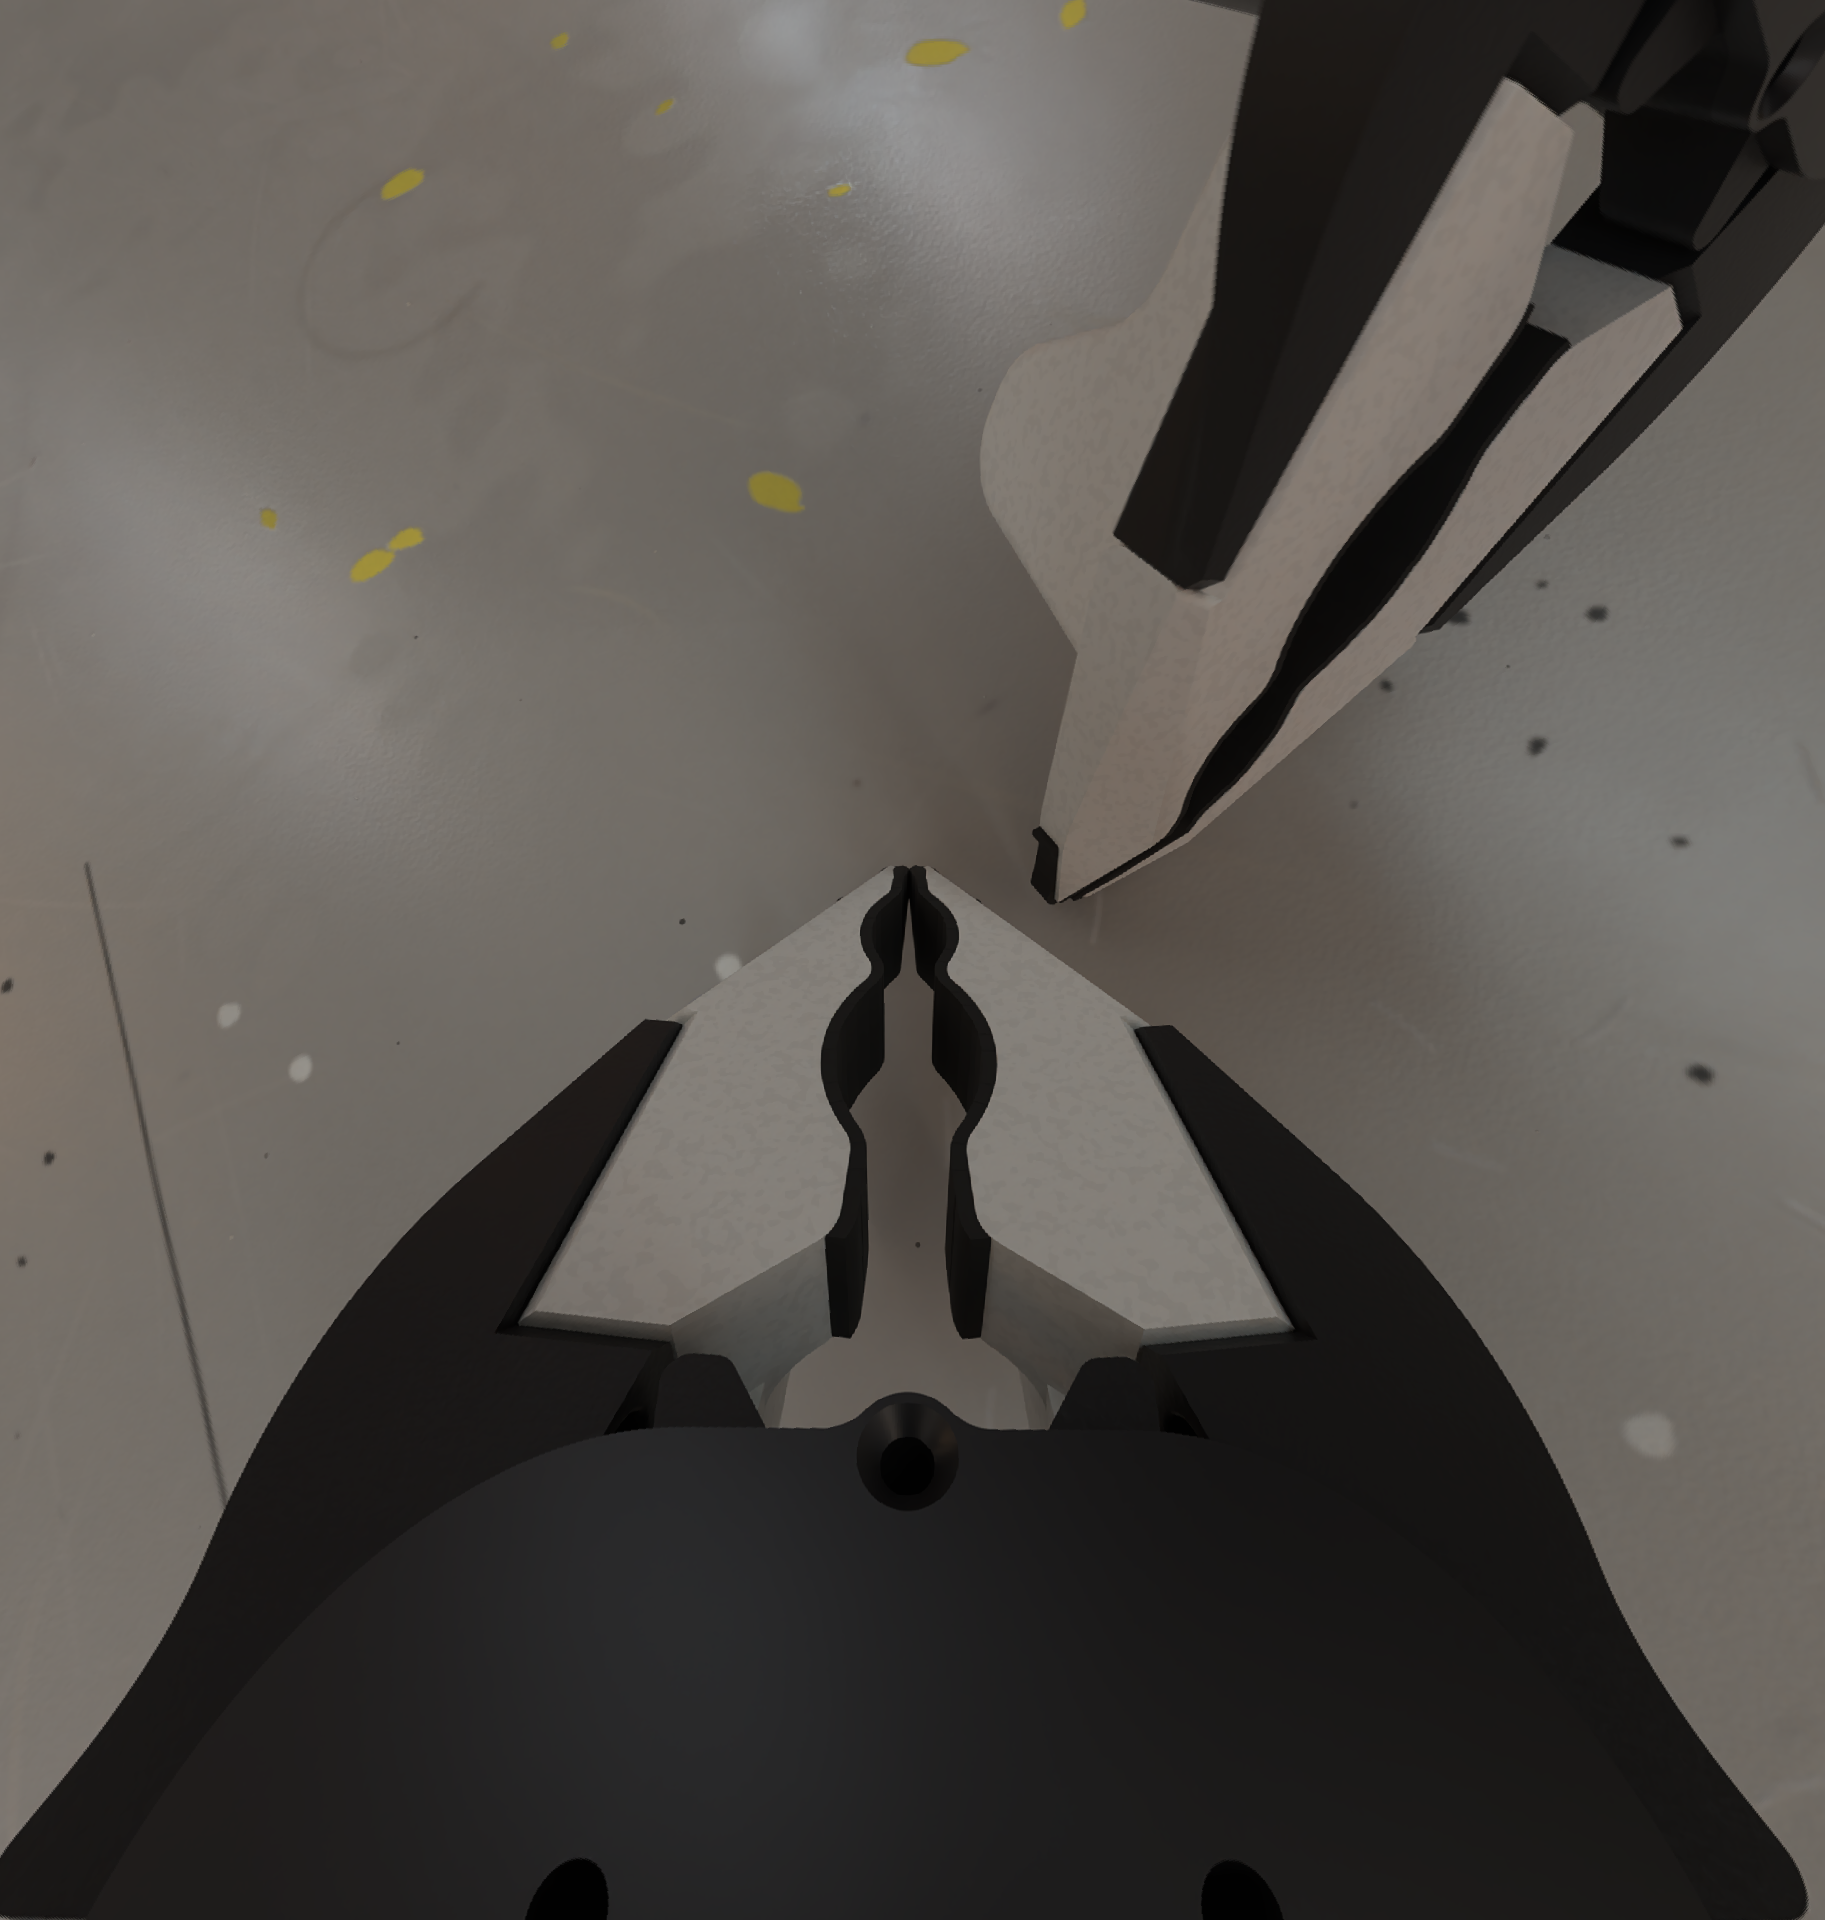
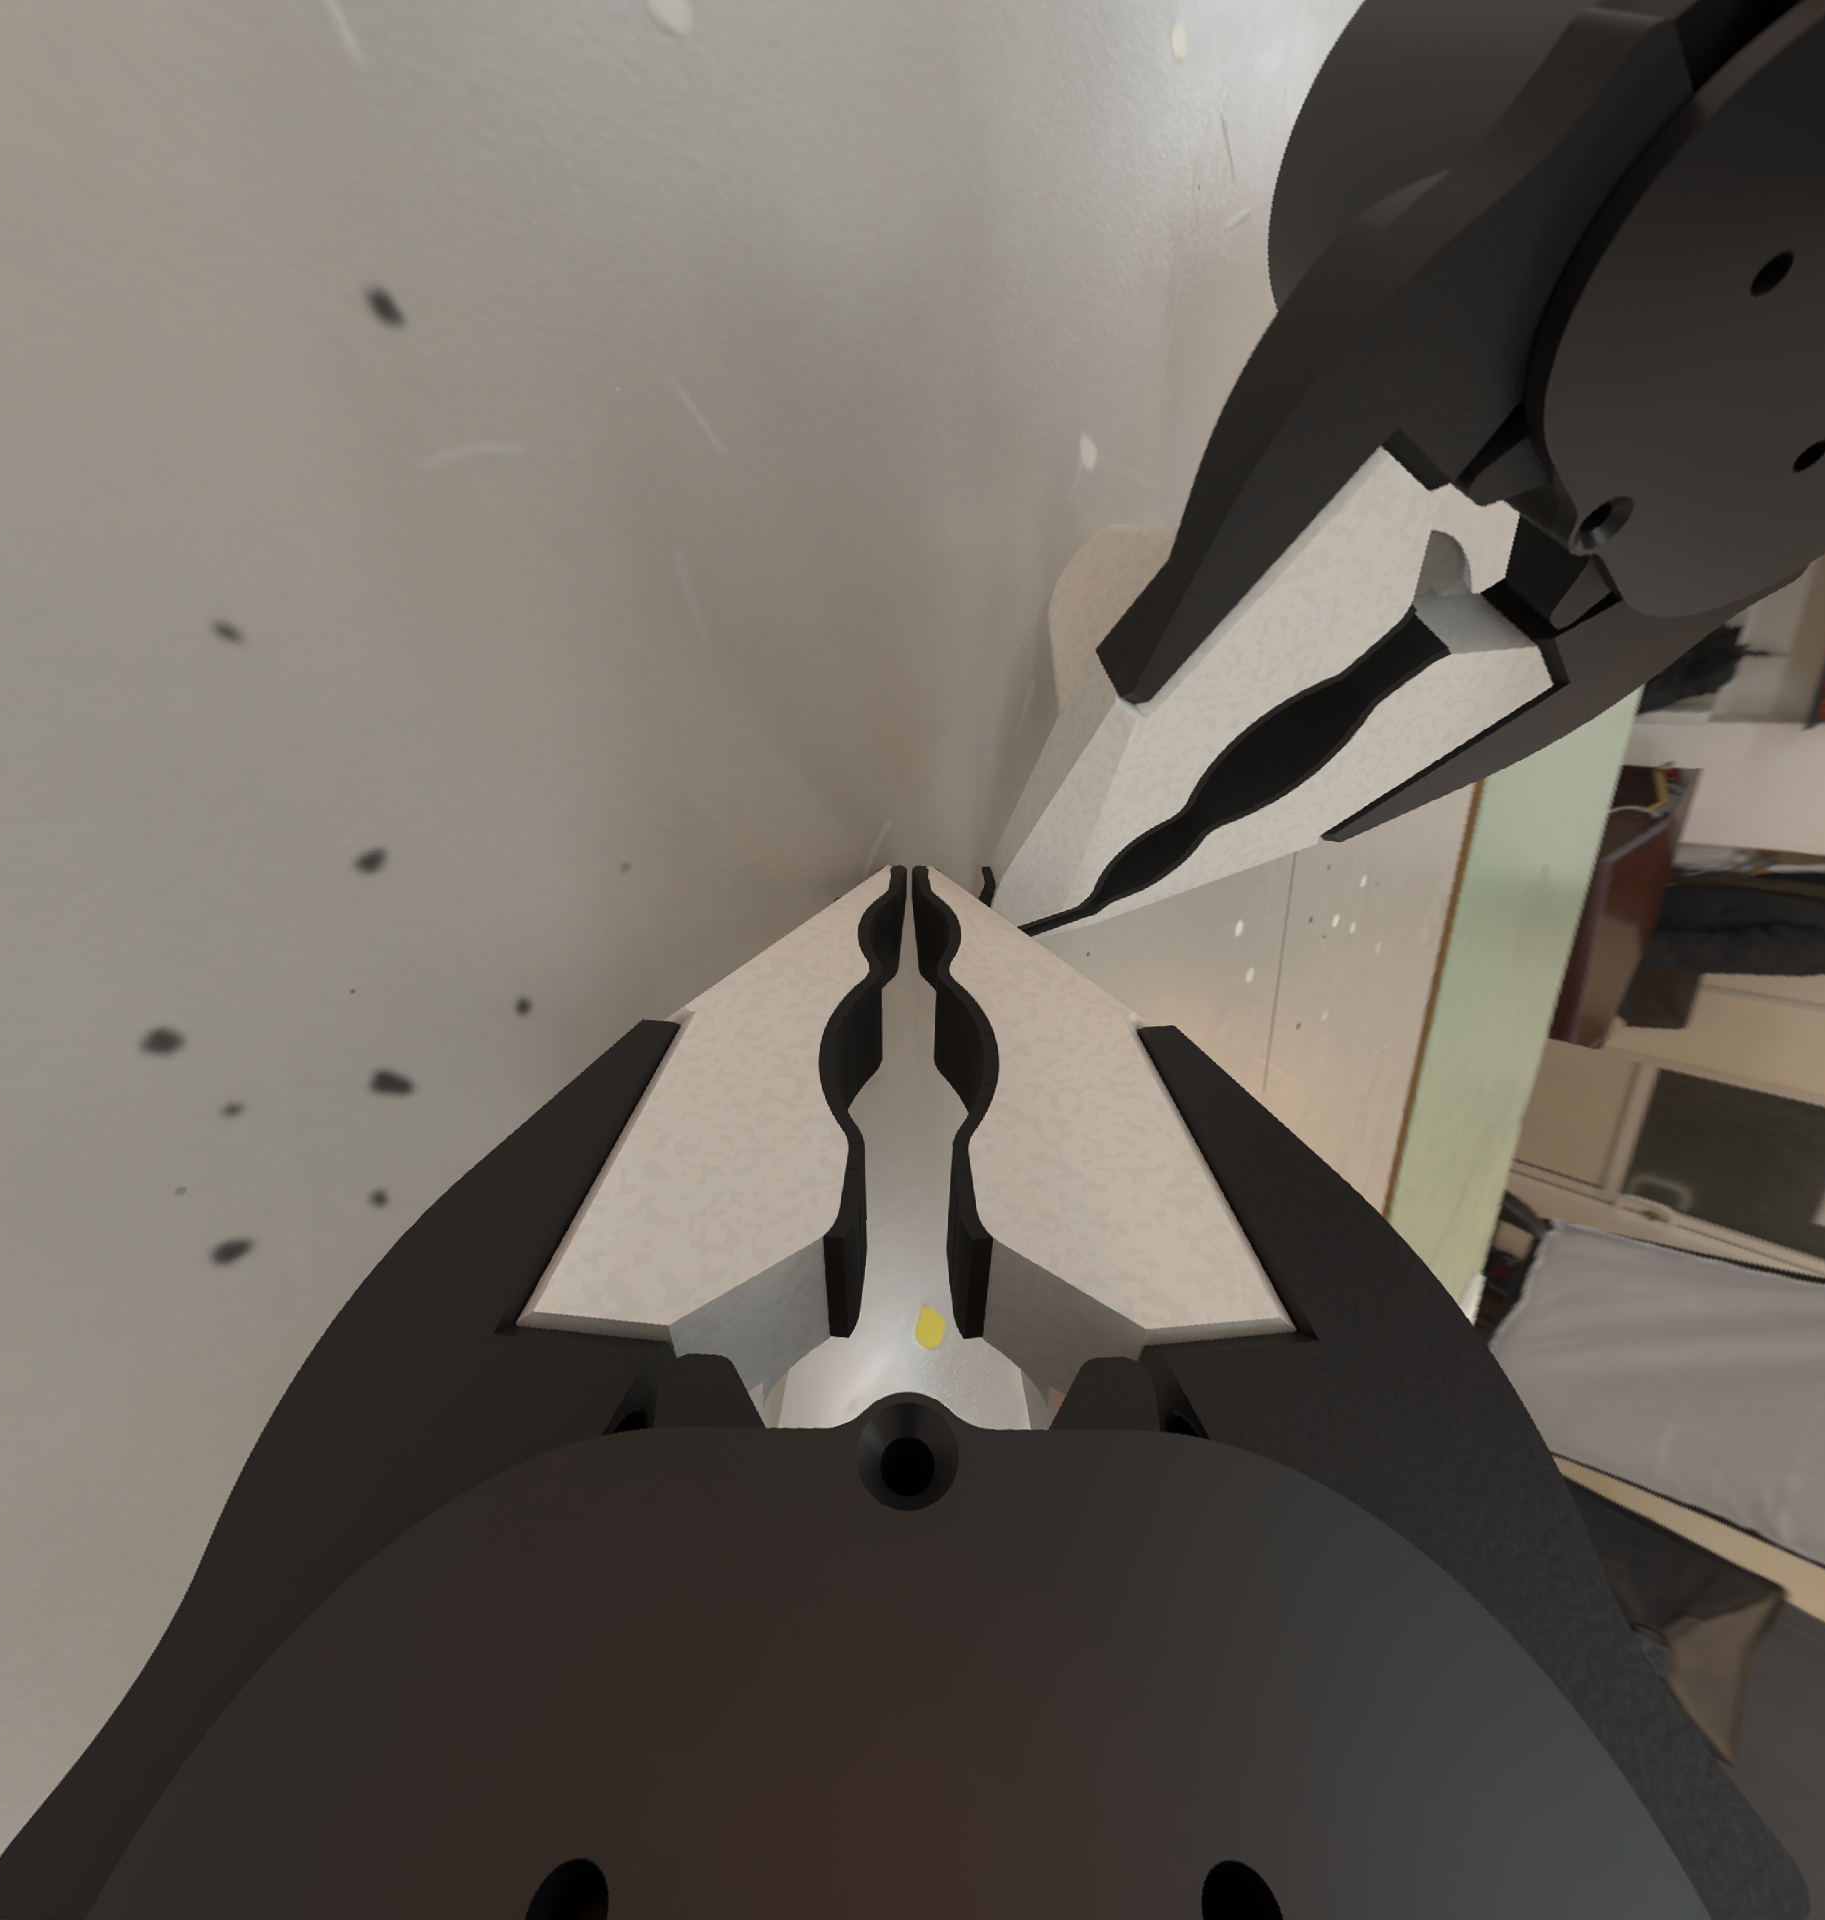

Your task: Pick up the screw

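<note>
I cannot make out a screw clearly in either view. My left gripper [image 1: 908, 871] is shut, its tips pressed together just above the grey table [image 1: 472, 727]. My right gripper [image 1: 1059, 891] comes in from the upper right, also shut, its tip a short way to the right of the left tips. In the right wrist view my right gripper [image 2: 909, 871] has its jaws closed with only a hairline slit. The left gripper [image 2: 1038, 923] shows at the upper right with its tips close by. A tiny dark curved sliver [image 2: 986, 883] shows between the two tips; I cannot tell what it is.
The table top is pale grey with yellow paint flecks [image 1: 775, 490], black specks [image 1: 1700, 1073] and white dots [image 1: 299, 1067]. In the right wrist view the table edge [image 2: 1448, 935] runs along the right, with room furniture [image 2: 1718, 935] beyond it.
</note>
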Controlling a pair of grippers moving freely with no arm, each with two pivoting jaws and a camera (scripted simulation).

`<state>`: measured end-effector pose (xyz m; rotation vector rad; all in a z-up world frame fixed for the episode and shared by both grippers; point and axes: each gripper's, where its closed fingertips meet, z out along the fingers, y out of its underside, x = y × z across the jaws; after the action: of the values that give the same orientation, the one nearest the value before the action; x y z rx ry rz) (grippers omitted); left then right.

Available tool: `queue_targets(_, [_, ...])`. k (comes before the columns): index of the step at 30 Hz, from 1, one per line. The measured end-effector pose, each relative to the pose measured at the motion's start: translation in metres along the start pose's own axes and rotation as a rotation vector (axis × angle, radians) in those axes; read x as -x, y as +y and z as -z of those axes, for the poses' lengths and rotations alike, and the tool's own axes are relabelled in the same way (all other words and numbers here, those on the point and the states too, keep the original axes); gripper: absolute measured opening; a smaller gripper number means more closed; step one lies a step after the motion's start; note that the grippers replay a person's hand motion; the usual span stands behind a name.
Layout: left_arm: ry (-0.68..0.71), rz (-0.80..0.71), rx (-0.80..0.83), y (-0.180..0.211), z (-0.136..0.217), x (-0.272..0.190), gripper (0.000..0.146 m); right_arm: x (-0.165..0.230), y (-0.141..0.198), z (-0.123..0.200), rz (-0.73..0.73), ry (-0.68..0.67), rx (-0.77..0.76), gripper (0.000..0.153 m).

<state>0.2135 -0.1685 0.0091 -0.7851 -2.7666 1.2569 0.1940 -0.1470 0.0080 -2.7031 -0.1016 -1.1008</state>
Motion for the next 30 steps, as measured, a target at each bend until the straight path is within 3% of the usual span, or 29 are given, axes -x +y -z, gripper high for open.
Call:
queue_targets(5, [-0.025, 0.011, 0.011, 0.002, 0.001, 0.004, 0.000, -0.003, 0.004, 0.001, -0.016, -0.042, 0.007, 0.002])
queue_targets(19, [-0.346, 0.223, 0.170, 0.027, 0.022, 0.022, 0.000, -0.047, 0.060, -0.030, -0.077, 0.027, 0.175, 0.001])
queue_targets(22, [-0.456, 0.200, 0.187, 0.033, 0.028, 0.026, 0.000, -0.051, 0.051, -0.023, -0.237, -0.013, 0.092, 0.001])
queue_targets(27, [-0.465, 0.238, 0.166, 0.035, 0.029, 0.026, 0.000, -0.056, 0.024, -0.022, -0.578, -0.128, -0.074, 0.012])
queue_targets(30, [-0.479, 0.230, 0.168, 0.035, 0.028, 0.026, 0.000, -0.055, 0.019, -0.030, -0.678, -0.174, -0.111, 0.014])
